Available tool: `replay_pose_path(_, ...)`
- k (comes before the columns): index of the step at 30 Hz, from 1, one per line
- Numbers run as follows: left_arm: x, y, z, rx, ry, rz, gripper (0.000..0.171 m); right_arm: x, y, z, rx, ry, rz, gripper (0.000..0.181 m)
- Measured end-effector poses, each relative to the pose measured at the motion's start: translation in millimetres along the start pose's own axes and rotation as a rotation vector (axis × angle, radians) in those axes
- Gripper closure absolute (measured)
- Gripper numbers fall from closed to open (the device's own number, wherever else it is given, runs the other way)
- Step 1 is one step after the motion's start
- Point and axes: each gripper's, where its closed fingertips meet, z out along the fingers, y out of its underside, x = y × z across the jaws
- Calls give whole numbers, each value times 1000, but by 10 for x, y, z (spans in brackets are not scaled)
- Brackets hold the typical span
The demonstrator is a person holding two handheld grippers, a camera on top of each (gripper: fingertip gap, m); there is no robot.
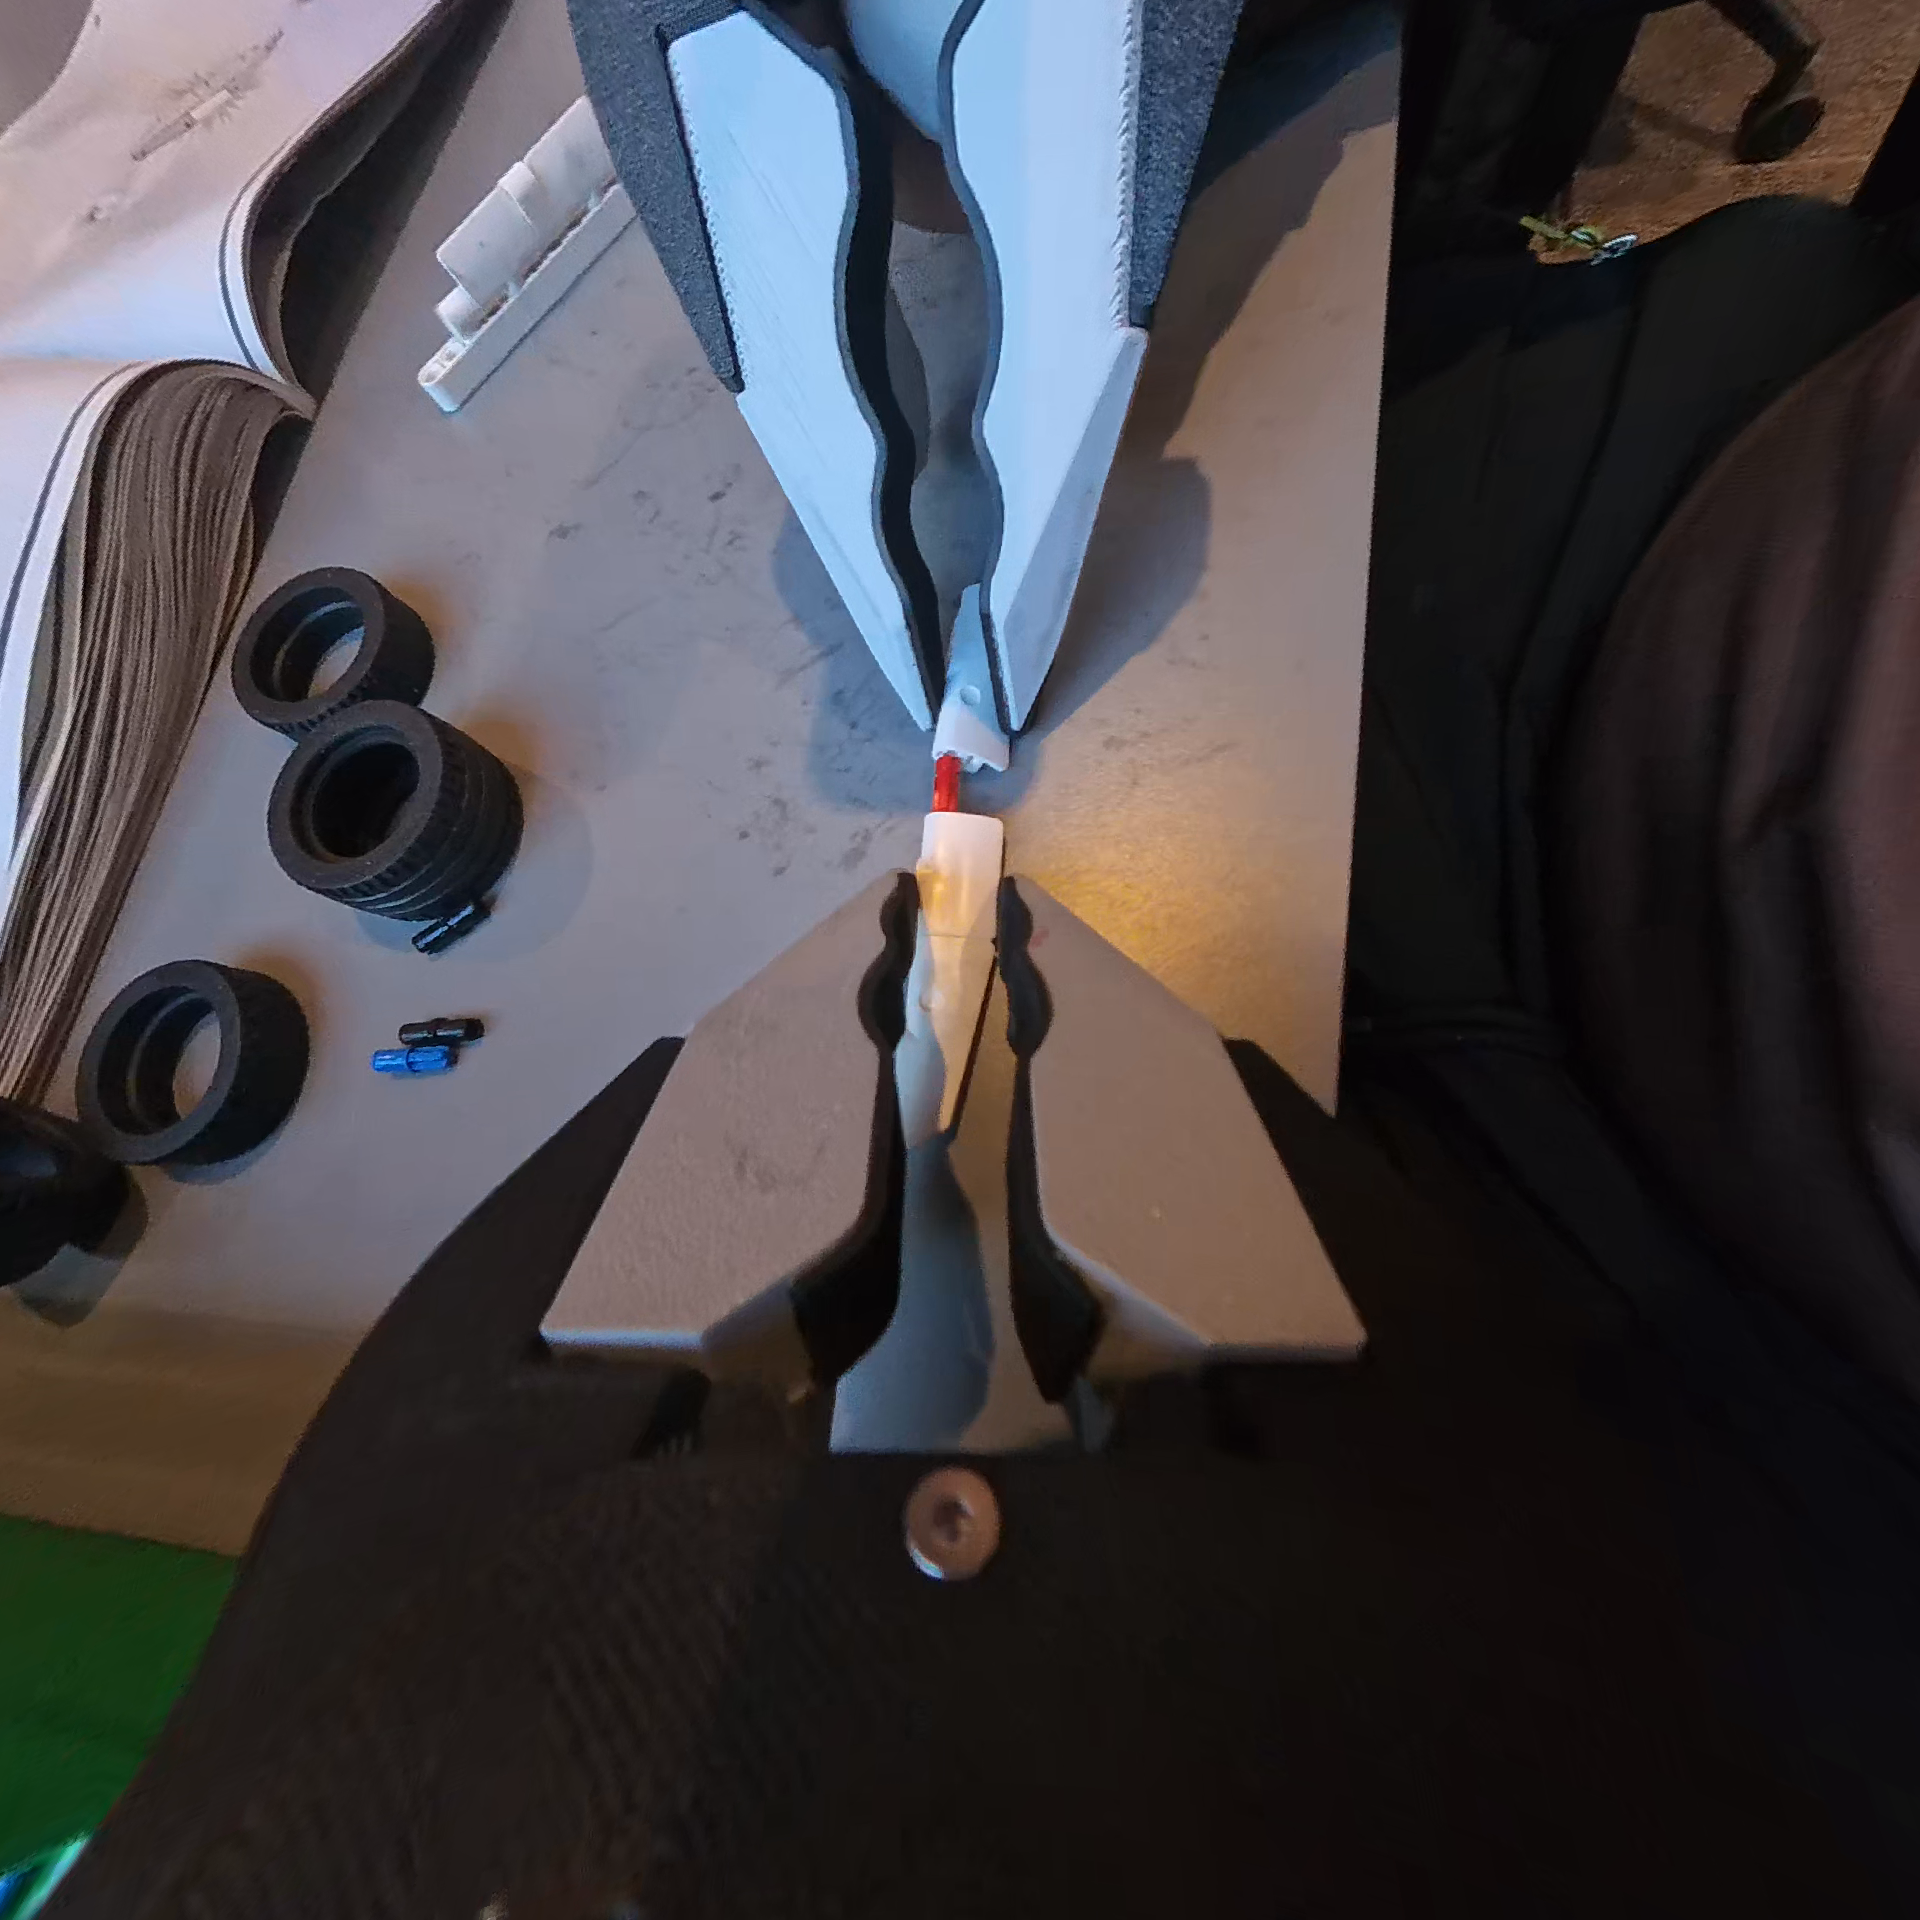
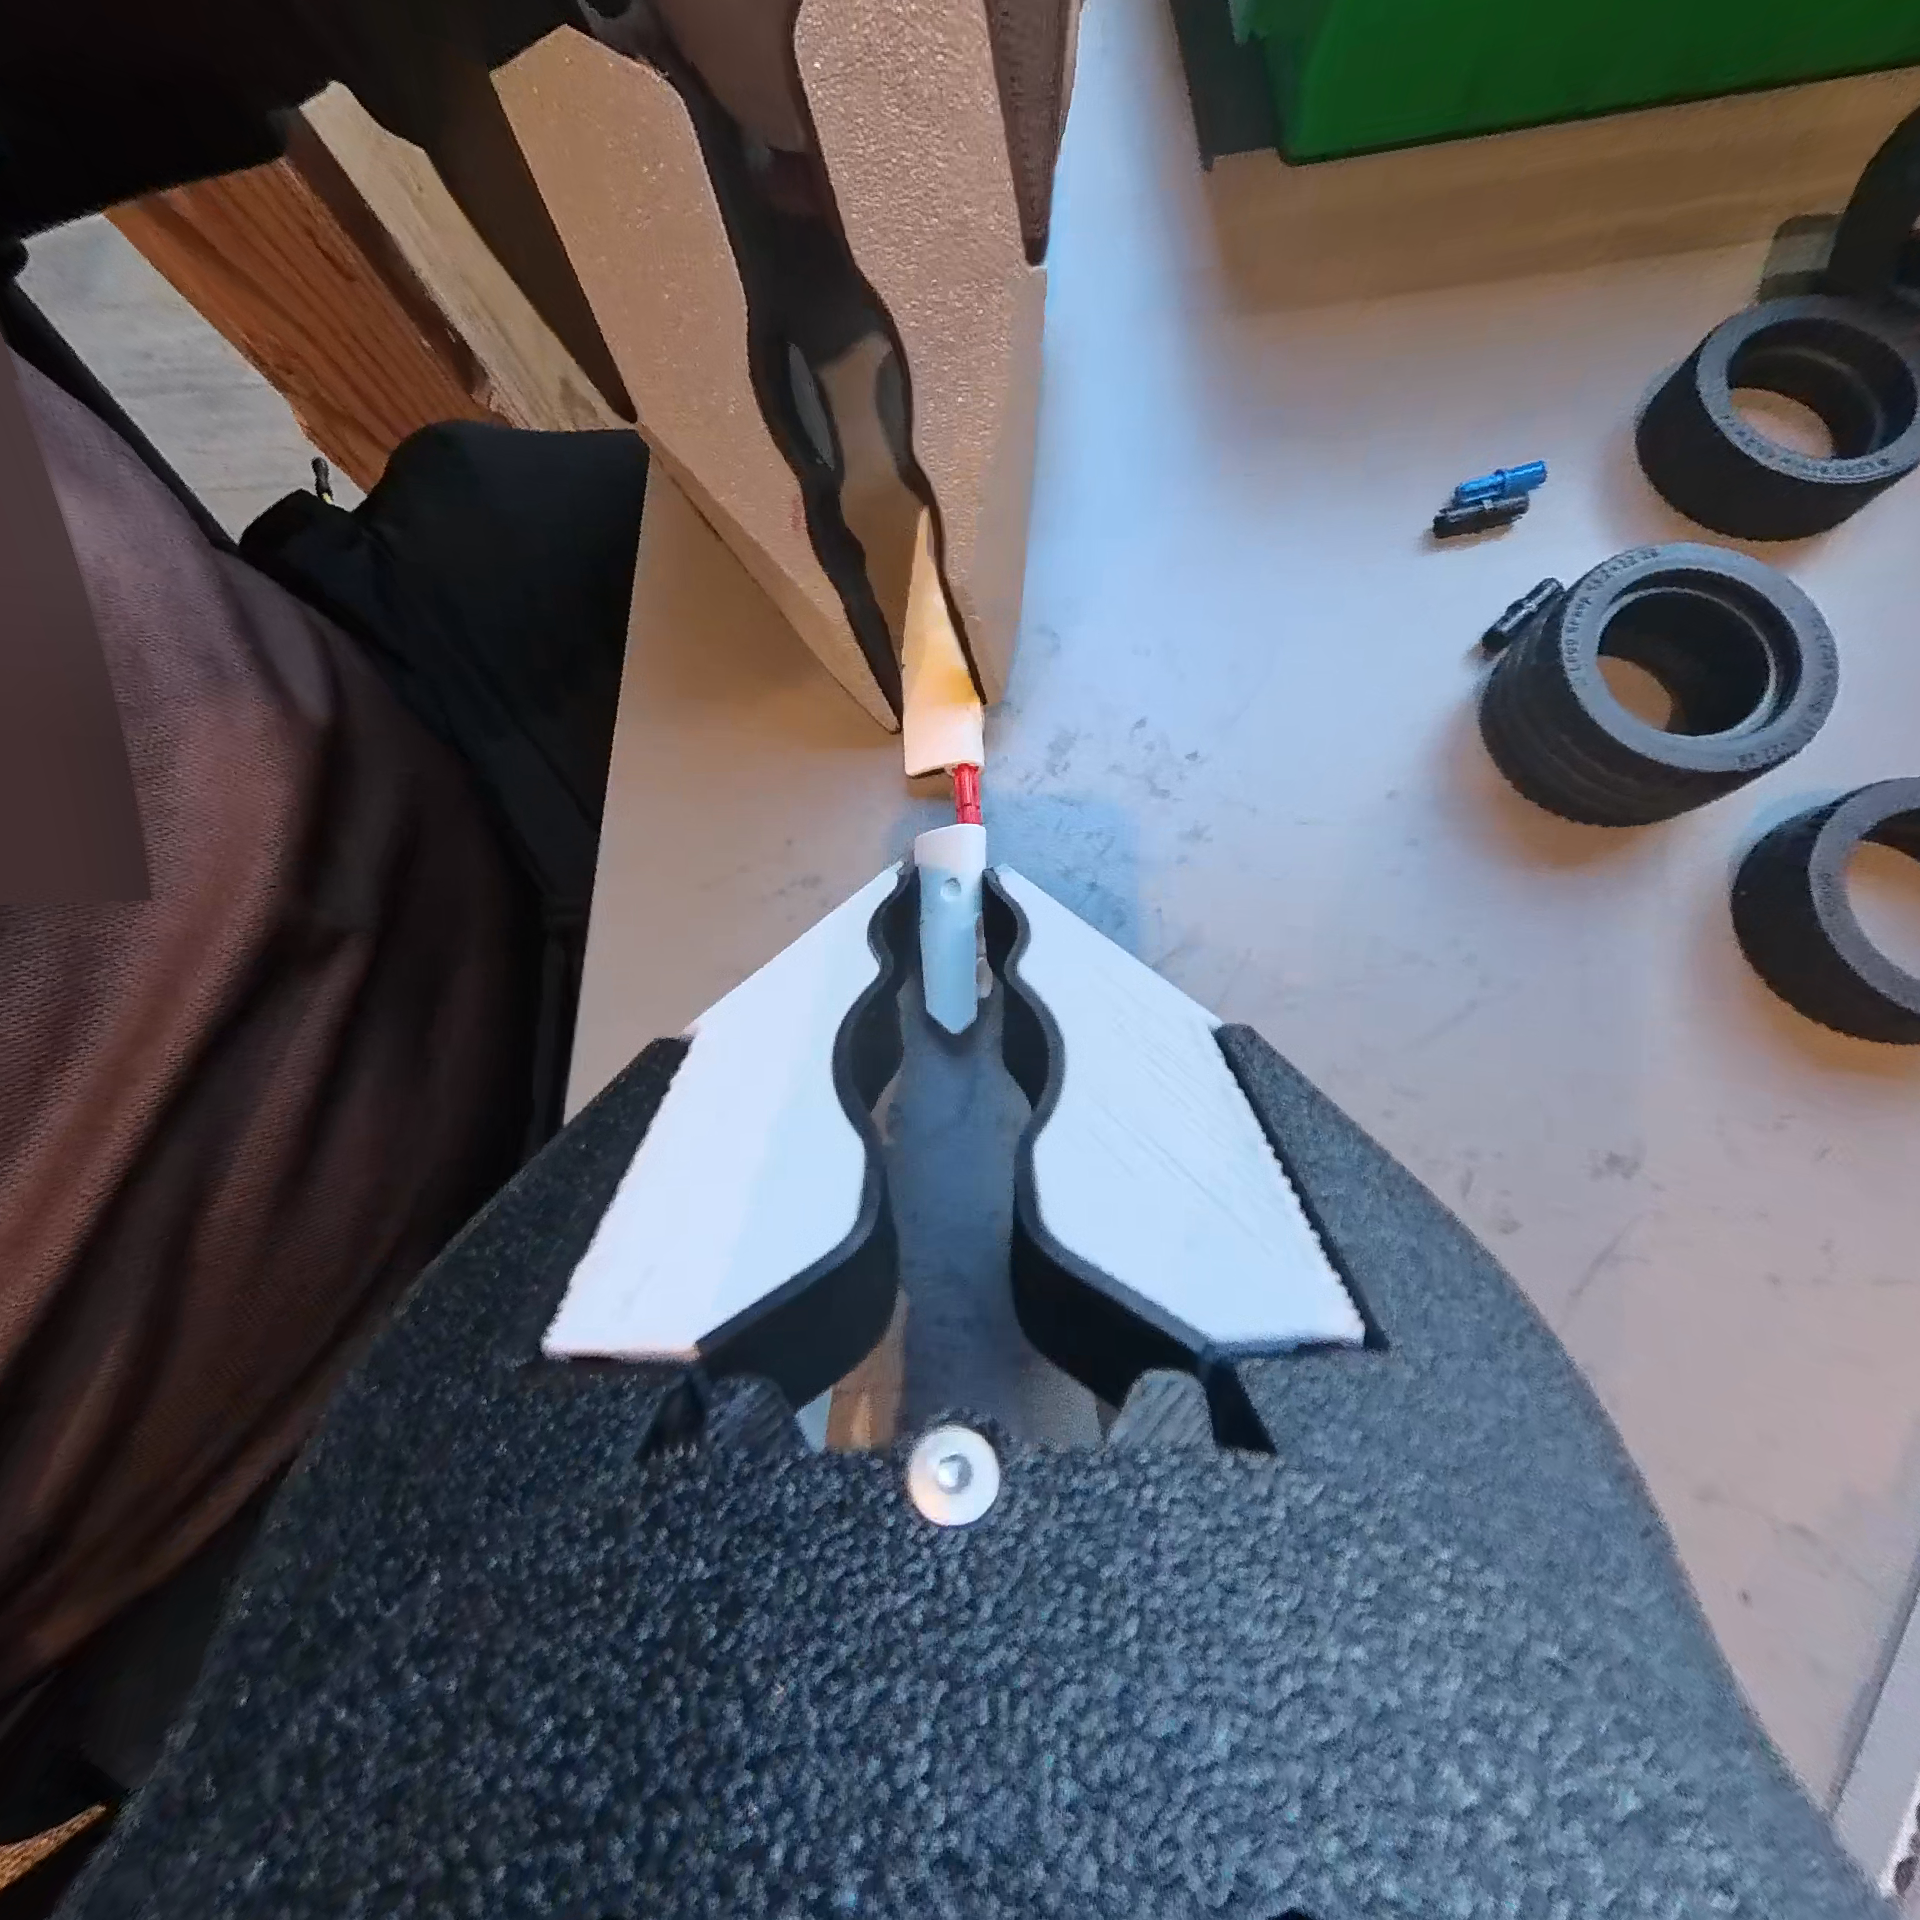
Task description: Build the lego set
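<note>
My left gripper [image 1: 958, 883] is shut on a white lego piece [image 1: 951, 935]. My right gripper [image 2: 943, 873] is shut on a second white lego piece [image 2: 951, 935]. The two grippers meet tip to tip just above the table. A short red pin [image 1: 947, 784] bridges the small gap between the two white pieces; it also shows in the right wrist view [image 2: 967, 795]. The right gripper [image 1: 971, 717] shows opposite in the left wrist view, and the left gripper [image 2: 940, 717] shows opposite in the right wrist view.
Black tyres [image 1: 390, 810] lie on the table to the left, with a blue pin [image 1: 414, 1060] and black pins [image 1: 442, 1031] beside them. A white lego beam assembly [image 1: 530, 260] and an open instruction booklet [image 1: 135, 312] lie beyond. A green bin [image 2: 1600, 73] stands at the table's far edge. A person's dark clothing [image 1: 1662, 935] lies past the table edge. The blue pin [image 1: 414, 1060] sits 11 centimetres or so from the ends of my left fingers. It is also in sight in the right wrist view [image 2: 1503, 492].
</note>
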Motion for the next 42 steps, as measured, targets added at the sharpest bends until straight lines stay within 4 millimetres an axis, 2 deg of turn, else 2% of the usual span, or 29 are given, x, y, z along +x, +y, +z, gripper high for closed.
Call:
replay_pose_path(6, -28, 8, -3, 0, -13, 15, 159, 25, -9, 11, -4, 2, -10, 170)
replay_pose_path(17, -27, 1, -4, 6, -42, 66, 159, 26, -12, 1, -1, -78, 103, 171)
replay_pose_path(29, -35, -7, 4, 7, -71, 95, 160, 21, -9, -6, 0, -96, 134, 171)
replay_pose_path(42, -39, -15, 10, 18, -84, 178, 160, 18, -15, -7, -34, -212, 324, 174)
